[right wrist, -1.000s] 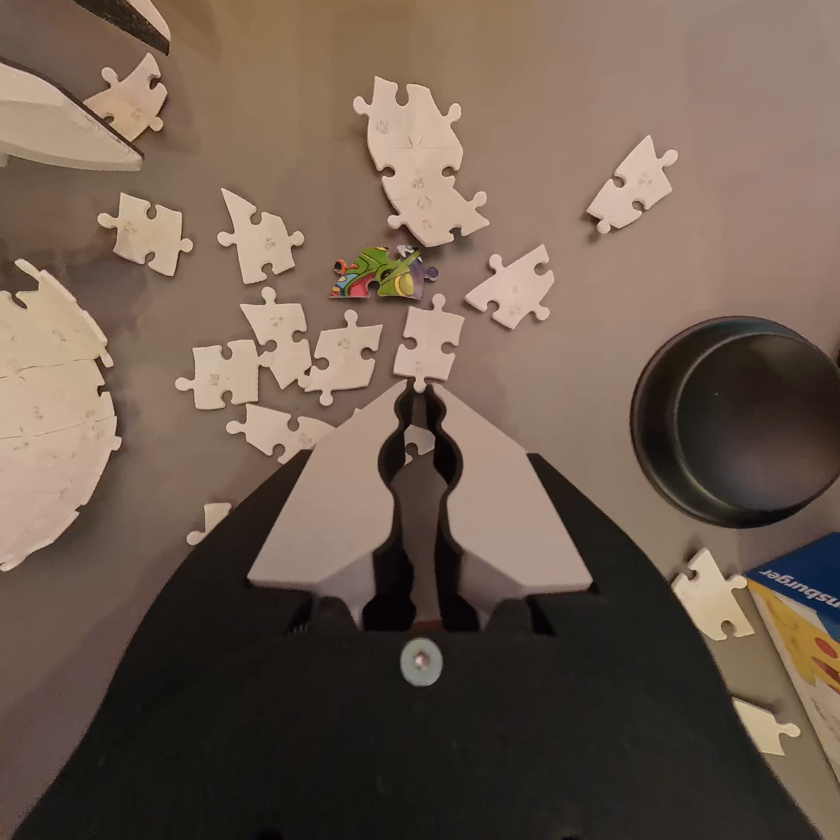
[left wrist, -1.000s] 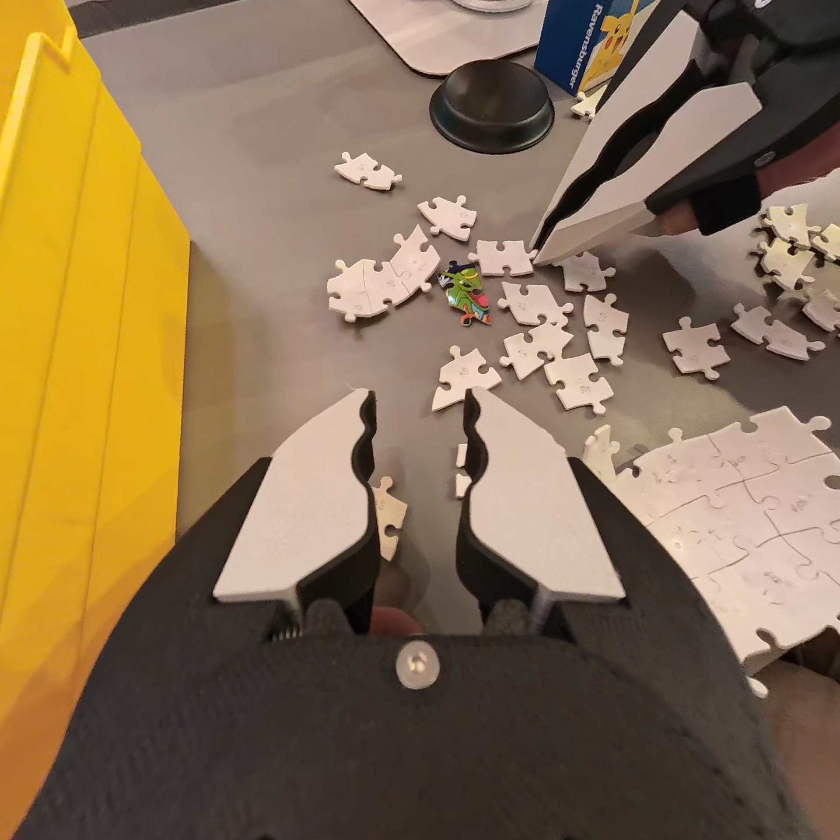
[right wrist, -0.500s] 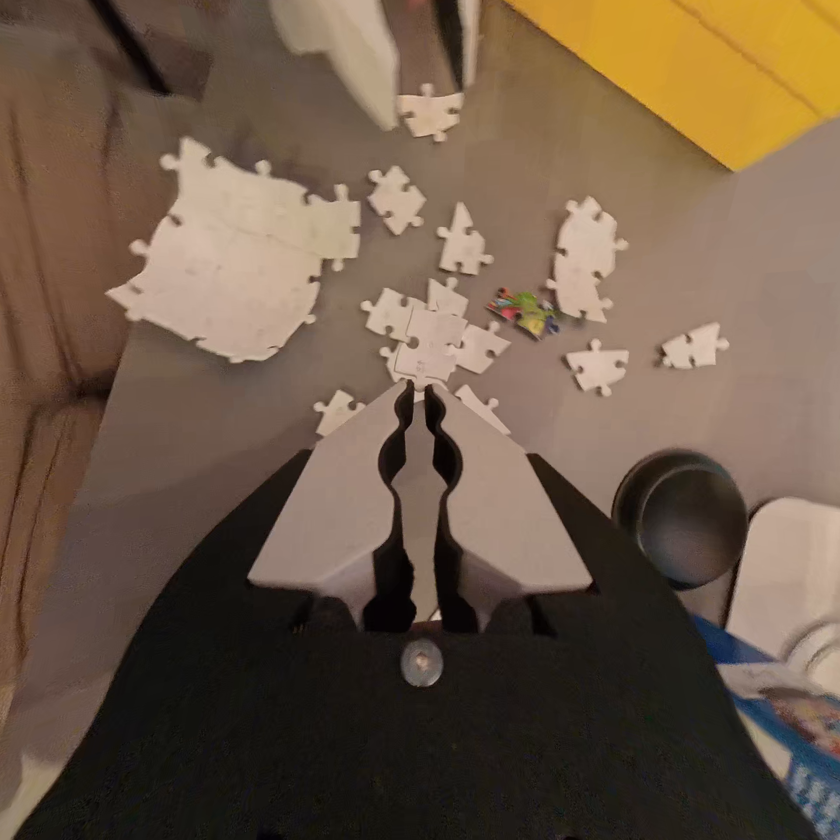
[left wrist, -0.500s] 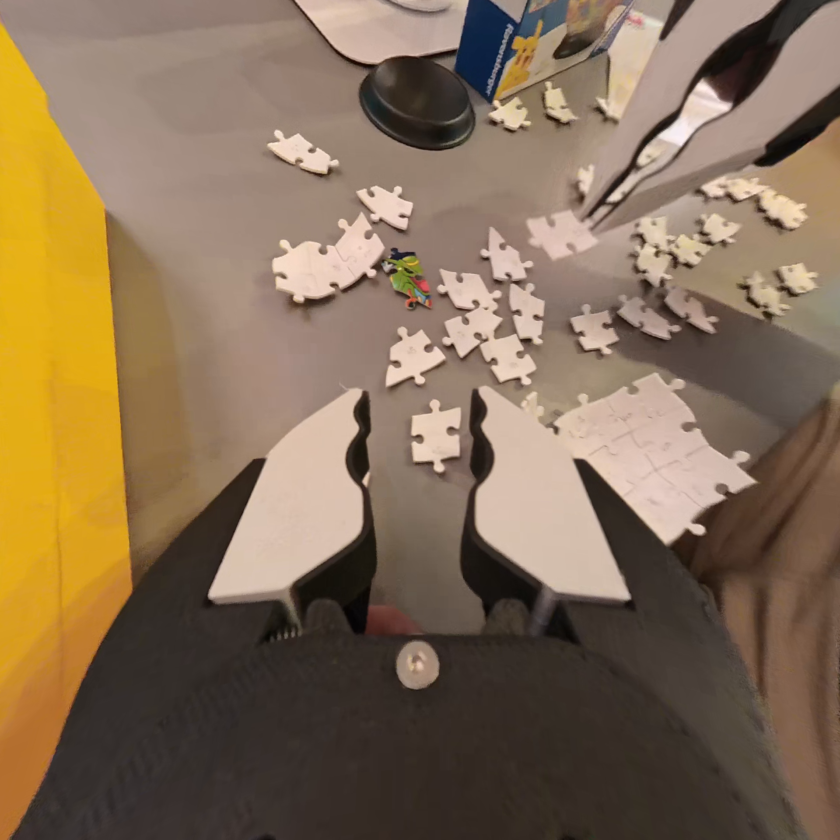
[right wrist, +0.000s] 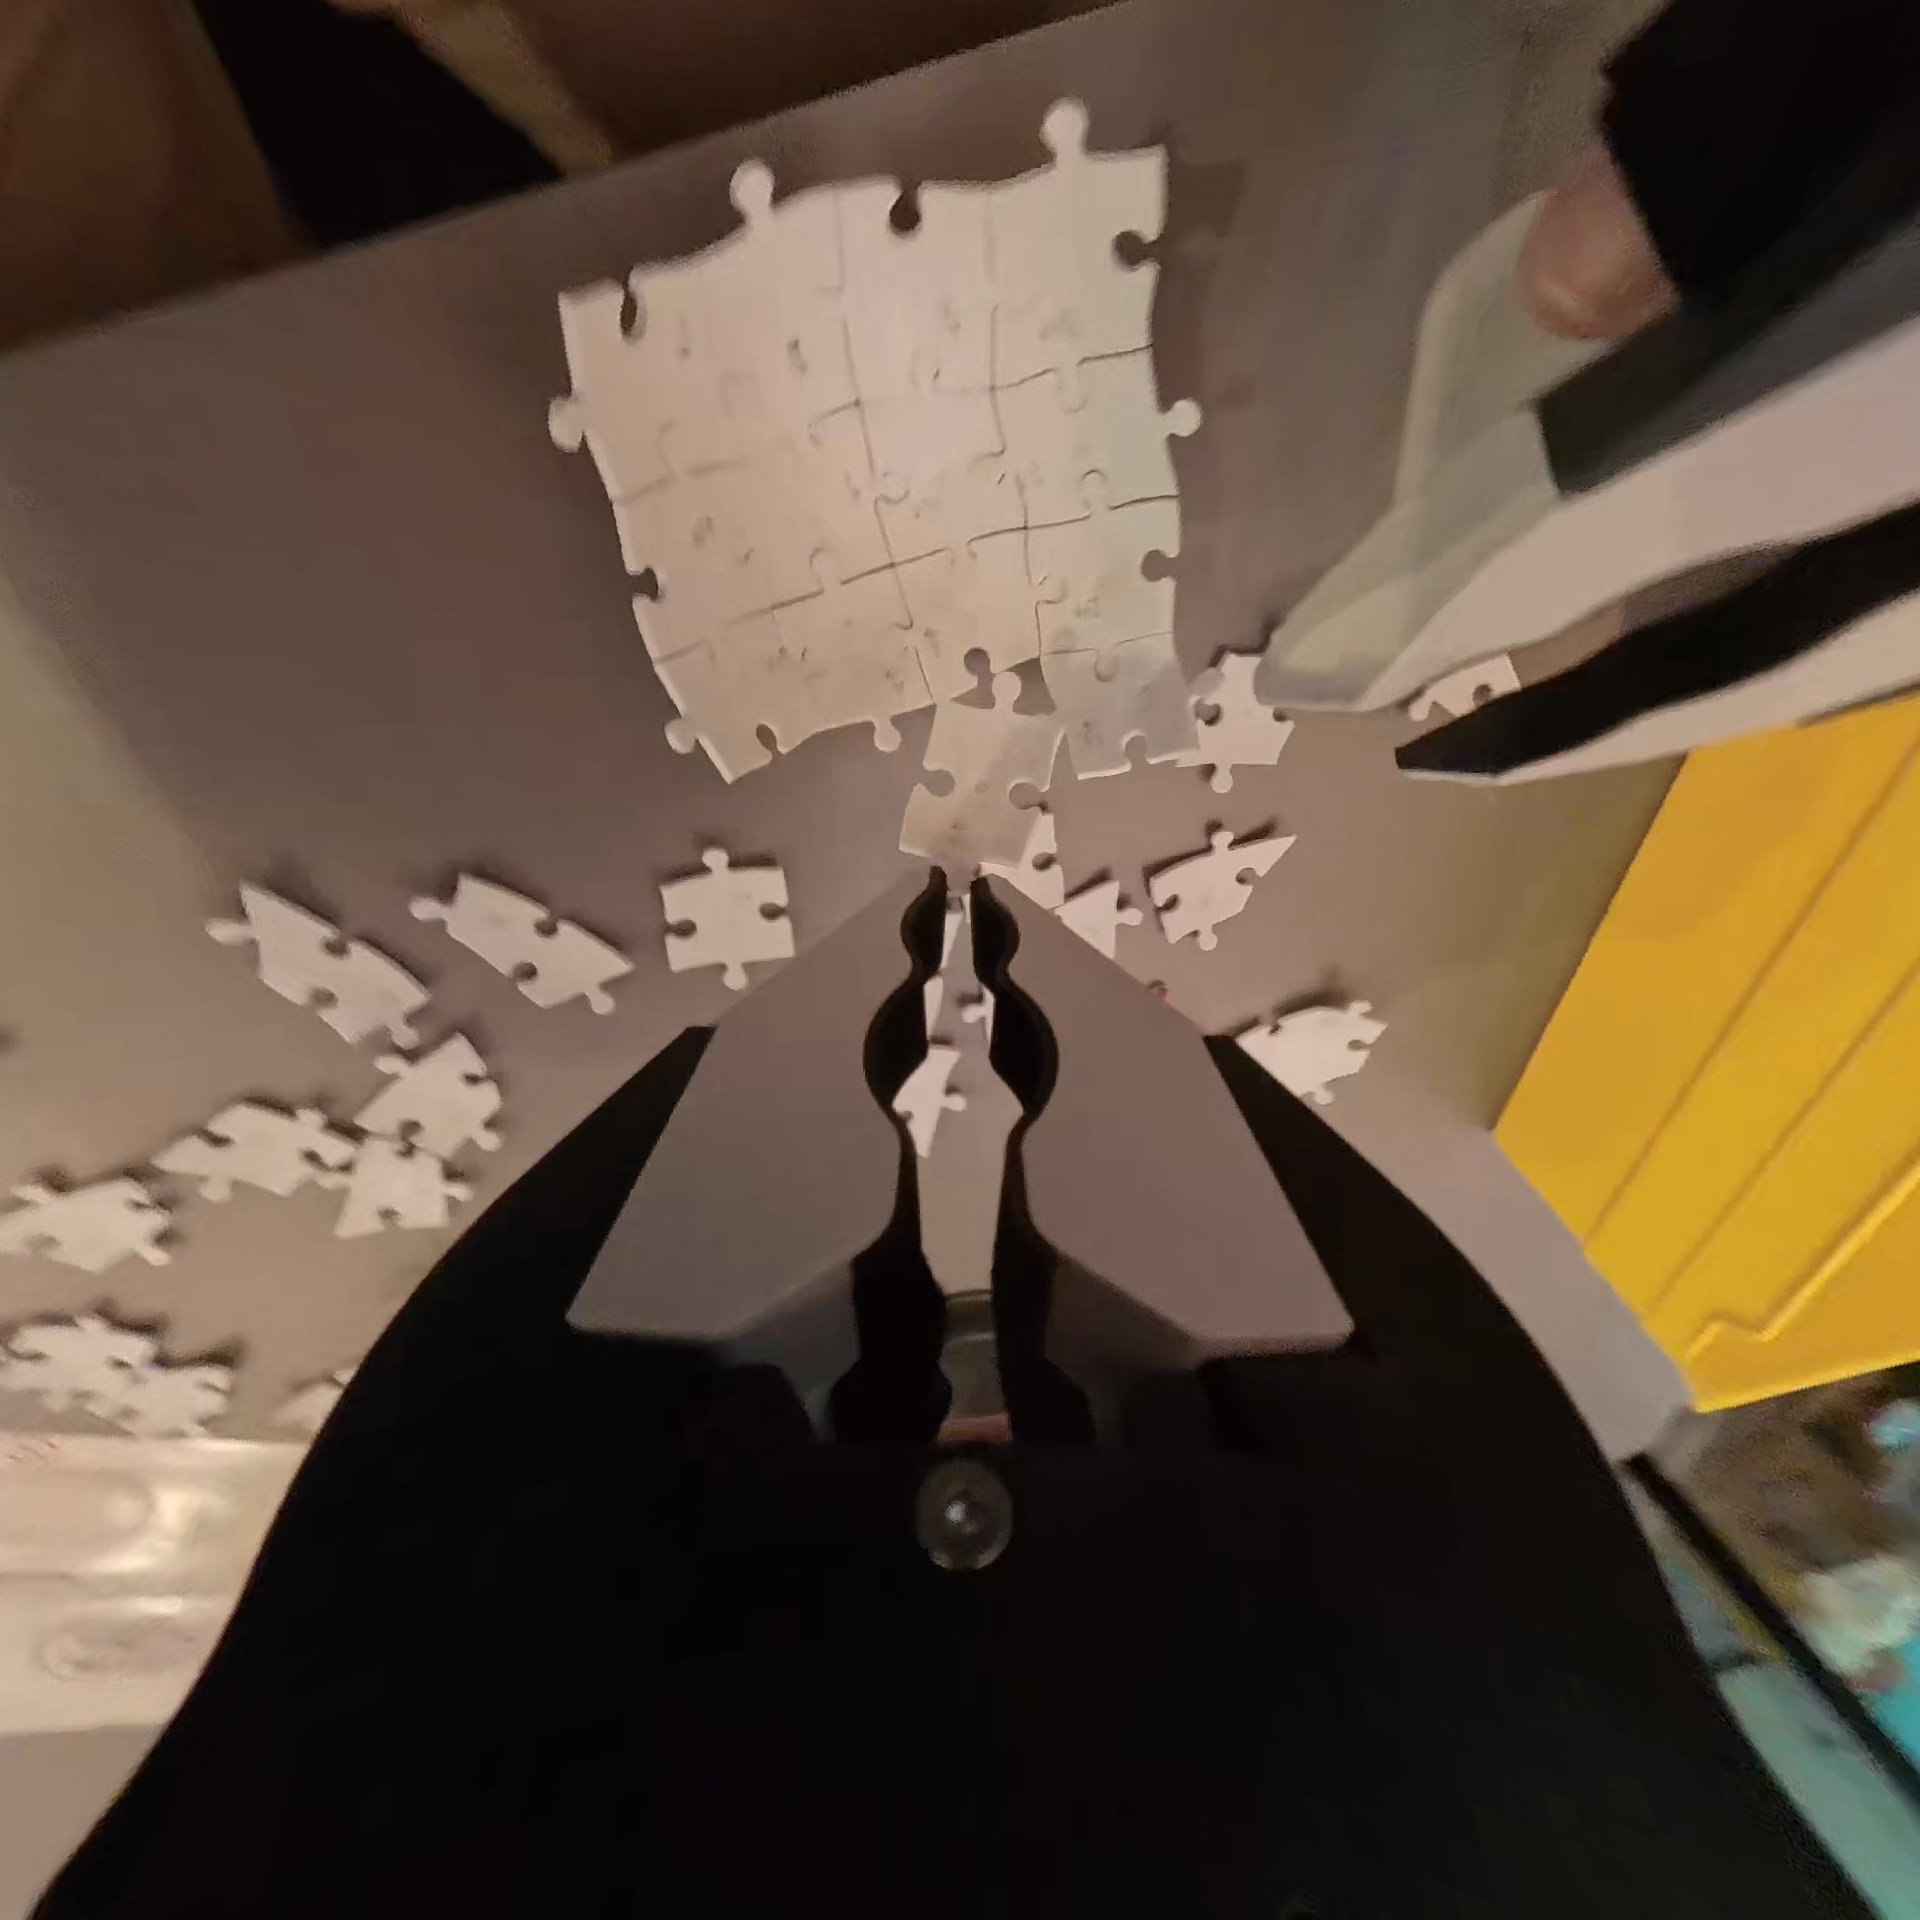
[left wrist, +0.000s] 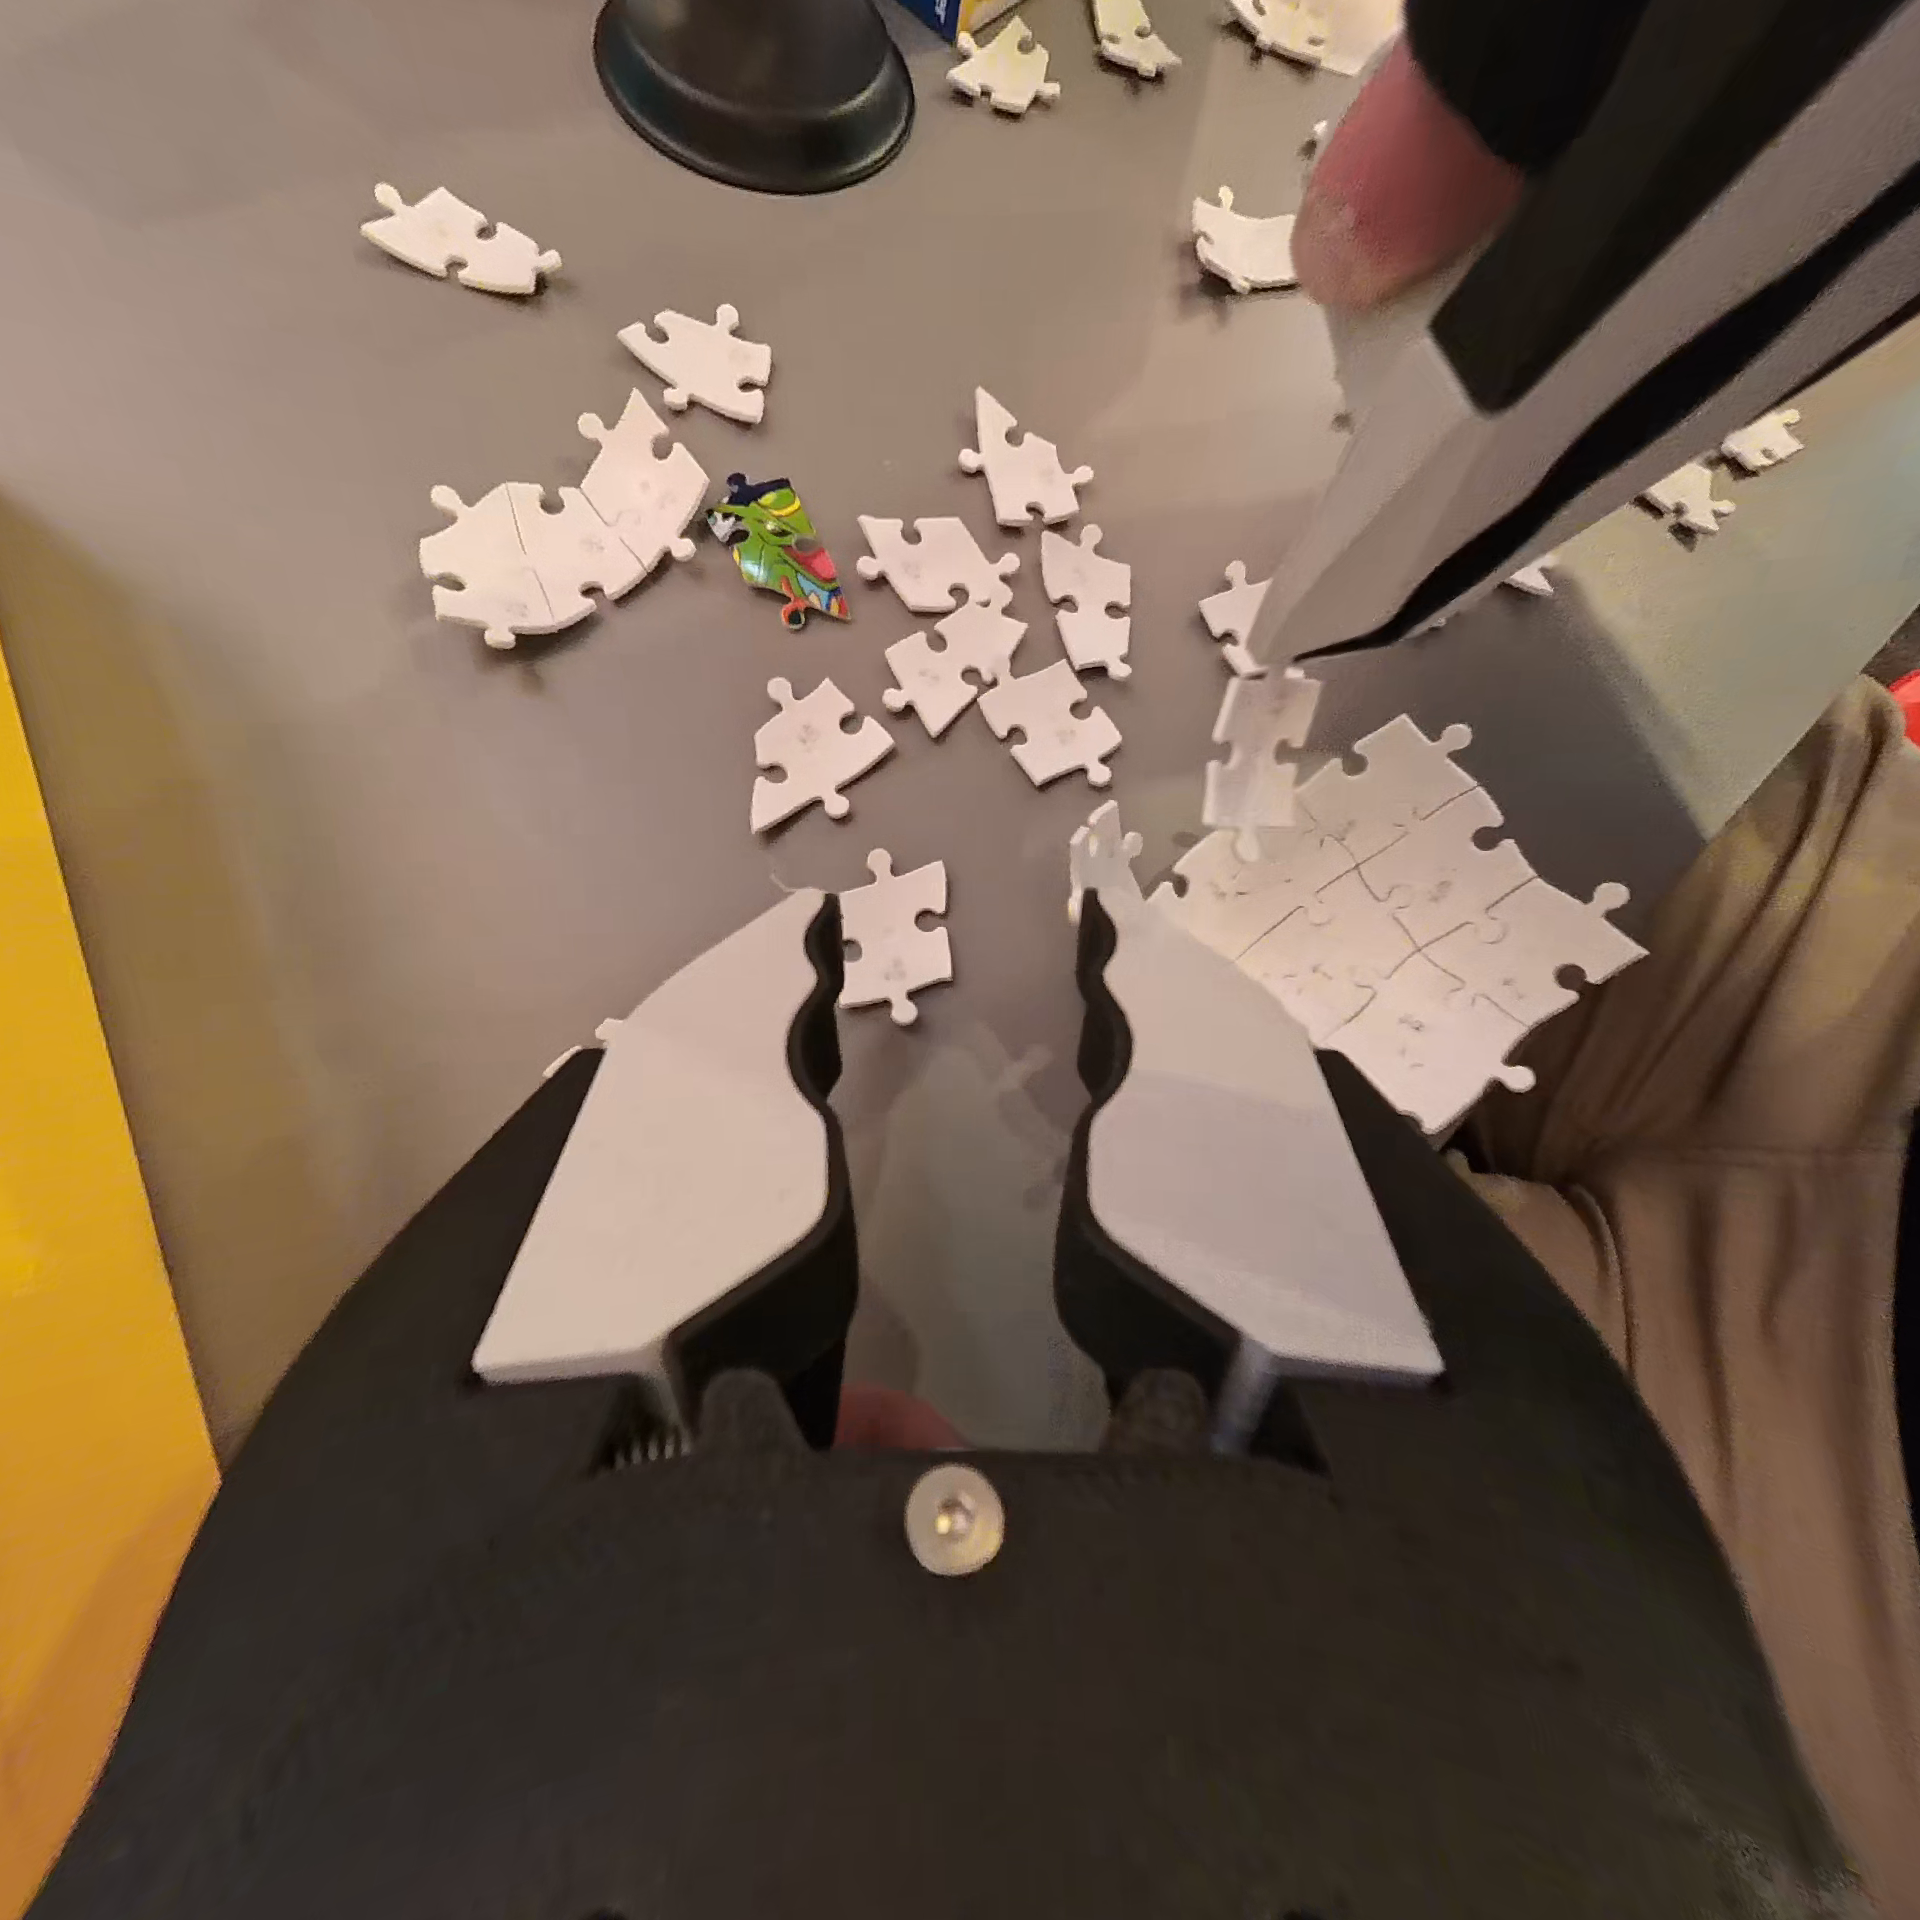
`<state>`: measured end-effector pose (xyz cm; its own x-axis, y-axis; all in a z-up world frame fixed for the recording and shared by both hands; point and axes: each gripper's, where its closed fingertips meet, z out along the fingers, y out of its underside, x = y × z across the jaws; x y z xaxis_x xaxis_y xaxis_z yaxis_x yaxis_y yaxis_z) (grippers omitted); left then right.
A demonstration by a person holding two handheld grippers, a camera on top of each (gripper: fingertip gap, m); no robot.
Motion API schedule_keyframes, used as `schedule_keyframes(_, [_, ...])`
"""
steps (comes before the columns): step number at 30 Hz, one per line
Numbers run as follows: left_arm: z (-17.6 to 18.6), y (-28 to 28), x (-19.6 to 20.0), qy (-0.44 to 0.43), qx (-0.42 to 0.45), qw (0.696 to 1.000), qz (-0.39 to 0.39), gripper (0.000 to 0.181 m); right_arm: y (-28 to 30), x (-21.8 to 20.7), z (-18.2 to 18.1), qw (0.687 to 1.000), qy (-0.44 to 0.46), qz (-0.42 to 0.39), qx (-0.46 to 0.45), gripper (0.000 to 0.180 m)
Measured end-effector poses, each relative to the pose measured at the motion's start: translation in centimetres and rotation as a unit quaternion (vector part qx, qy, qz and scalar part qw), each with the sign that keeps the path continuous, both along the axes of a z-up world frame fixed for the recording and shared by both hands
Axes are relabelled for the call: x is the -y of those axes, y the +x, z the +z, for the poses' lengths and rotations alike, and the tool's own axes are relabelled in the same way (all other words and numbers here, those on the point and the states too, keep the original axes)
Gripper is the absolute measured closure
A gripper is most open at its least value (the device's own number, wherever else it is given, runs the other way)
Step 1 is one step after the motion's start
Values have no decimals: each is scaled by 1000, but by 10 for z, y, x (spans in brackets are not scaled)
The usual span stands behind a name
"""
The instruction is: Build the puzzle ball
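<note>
In the lower half of the left wrist view, the left hand-held gripper (left wrist: 951, 914) hovers over the grey bench (left wrist: 312, 748) with its fingers spread wide and nothing between them; a loose white piece (left wrist: 896, 943) lies just beyond its left fingertip. At right of centre in the same frame, the right hand-held gripper (left wrist: 1276, 657) pinches a single white puzzle piece (left wrist: 1259, 756) by its edge, the fingers closed to a narrow slit, the piece hanging at the near corner of the joined white puzzle section (left wrist: 1392, 914) lying on the bench. Scattered loose pieces (left wrist: 940, 665) and one coloured piece (left wrist: 784, 548) sit mid-frame. Farther off, at top centre, stands a black round stand (left wrist: 753, 83). A yellow bin (right wrist: 1704, 1049) fills the right edge of the right wrist view; its contents cannot be seen.
</note>
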<state>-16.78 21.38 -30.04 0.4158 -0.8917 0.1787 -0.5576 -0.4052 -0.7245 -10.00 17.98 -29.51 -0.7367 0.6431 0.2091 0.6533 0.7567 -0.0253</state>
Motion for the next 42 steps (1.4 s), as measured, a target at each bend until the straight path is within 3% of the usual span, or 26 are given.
schedule_keyframes(3, [-3,-3,-2,3,-4,1000,1,138,0,-5,-3,997,38,56,26,177])
schedule_keyframes(14, [-15,8,7,-17,0,999,-32,137,-14,-5,-10,988,67,132,42,177])
schedule_keyframes(25, [-16,18,18,-35,4,998,-53,138,9,7,-15,995,10,66,72,177])
schedule_keyframes(42, [-21,29,25,-43,-6,997,-64,138,19,7,-25,998,18,-28,51,176])
